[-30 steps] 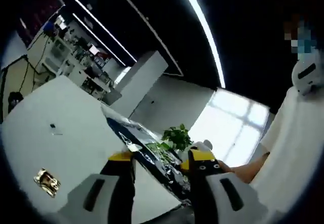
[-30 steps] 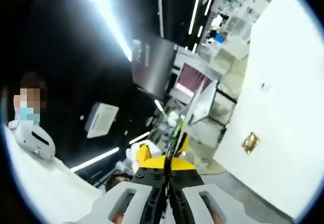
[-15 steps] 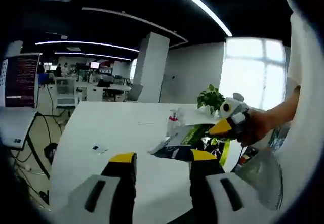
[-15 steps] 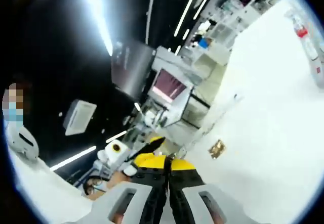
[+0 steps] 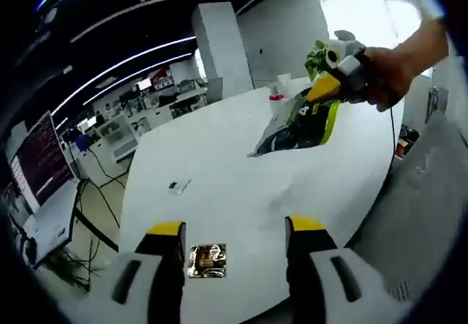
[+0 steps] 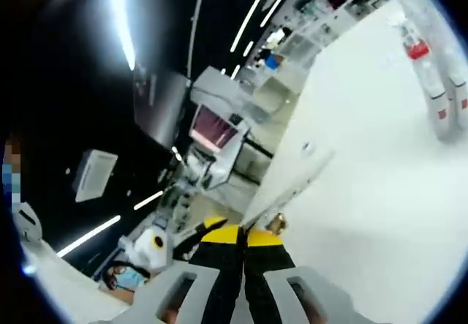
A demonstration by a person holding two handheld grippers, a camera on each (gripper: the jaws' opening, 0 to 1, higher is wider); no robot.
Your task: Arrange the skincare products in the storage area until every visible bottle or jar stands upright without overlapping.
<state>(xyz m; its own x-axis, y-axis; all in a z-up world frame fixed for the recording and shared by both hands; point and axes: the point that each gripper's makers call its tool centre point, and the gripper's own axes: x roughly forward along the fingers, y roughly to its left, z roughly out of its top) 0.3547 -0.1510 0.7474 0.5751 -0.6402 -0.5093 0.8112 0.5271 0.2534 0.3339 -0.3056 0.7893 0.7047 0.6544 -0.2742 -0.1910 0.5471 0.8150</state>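
- Counter (image 5: 241,192), broad and white, runs through both views; the left gripper view looks along it from one end, the right gripper view skims over it at a steep tilt.
- The left tool (image 5: 235,238) hangs low over the near edge with its two yellow-tipped jaws spread wide and nothing between them.
- Between those jaws lies a small shiny foil packet (image 5: 207,260), flat on the counter close to the edge.
- A small dark tag (image 5: 178,186) lies farther in, apart from the packet.
- At the far end, the left gripper view shows a person's hand (image 5: 387,75) holding the right tool (image 5: 325,88), which is clamped on a dark-and-green plastic bag (image 5: 296,123); the bag hangs down and spreads onto the counter.
- A bottle with a red cap (image 5: 276,94) stands upright just behind the bag, with a leafy plant (image 5: 318,52) beyond it.
- In the right gripper view the right tool (image 6: 242,238) shows its jaws pressed together, a thin edge of the bag (image 6: 285,189) rising from between them.
- That view also catches two clear bottles (image 6: 431,83) with red labels near its right side, side by side on the counter.
- It shows a monitor (image 6: 213,128) with a reddish screen off past the counter's edge.
- Most of the counter between the packet and the bag is bare, with open room on either side of the left tool.
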